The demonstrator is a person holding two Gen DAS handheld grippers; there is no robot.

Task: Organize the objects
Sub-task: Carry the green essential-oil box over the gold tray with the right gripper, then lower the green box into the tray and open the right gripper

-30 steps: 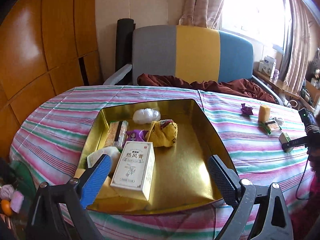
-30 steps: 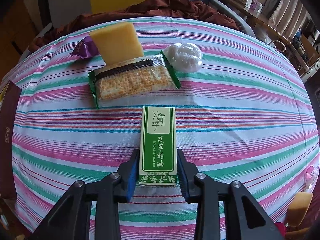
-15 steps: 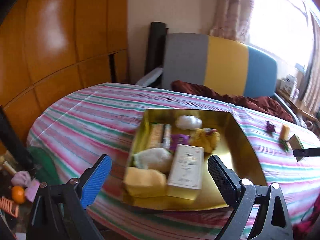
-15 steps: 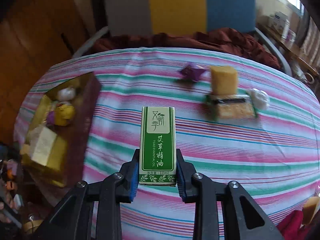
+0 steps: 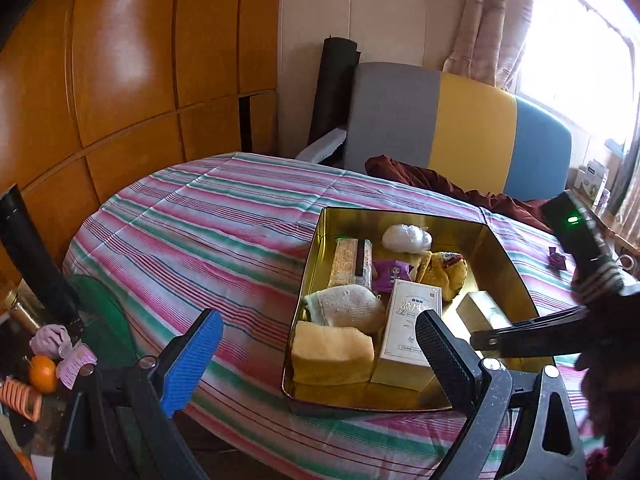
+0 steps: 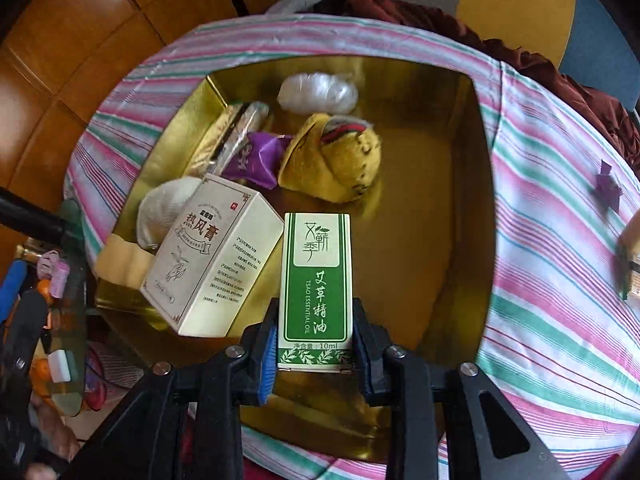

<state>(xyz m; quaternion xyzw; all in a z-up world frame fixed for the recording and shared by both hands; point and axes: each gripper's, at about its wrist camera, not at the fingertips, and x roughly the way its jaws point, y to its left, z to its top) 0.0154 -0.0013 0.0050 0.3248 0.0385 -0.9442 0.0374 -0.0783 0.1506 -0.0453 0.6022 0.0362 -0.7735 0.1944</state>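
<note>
**tabletop_tim:** How far along are you with the tidy-up?

**rig_remote:** Decent, I'd say. Biggest thing first: the striped table has the gold tray sitting on it, and most of the stuff is already in there. Going down in size: cream medicine box, yellow plush, yellow sponge, white cloth, cracker pack, white wrapped ball, purple packet. Still out on the cloth I can see a purple candy, plus something cut off at the right edge of the right wrist view, can't tell what. So a few bits are left, by my guess.

**tabletop_tim:** And the grippers?

**rig_remote:** My right gripper is clamped on the green essential oil box, pads pressing both long sides, box above the tray's bare floor just beside the cream box. Not set down yet as far as I can tell. My left gripper is wide open with nothing in it, hanging near the tray's front corner.

**tabletop_tim:** Changed much in the last second?

**rig_remote:** Yeah. A second ago the green box was over bare tablecloth next to the loose crackers and sponge, same grip. Now it's over the tray. The left view swung so the tray sits further right, and the right tool now pokes into it.
</note>
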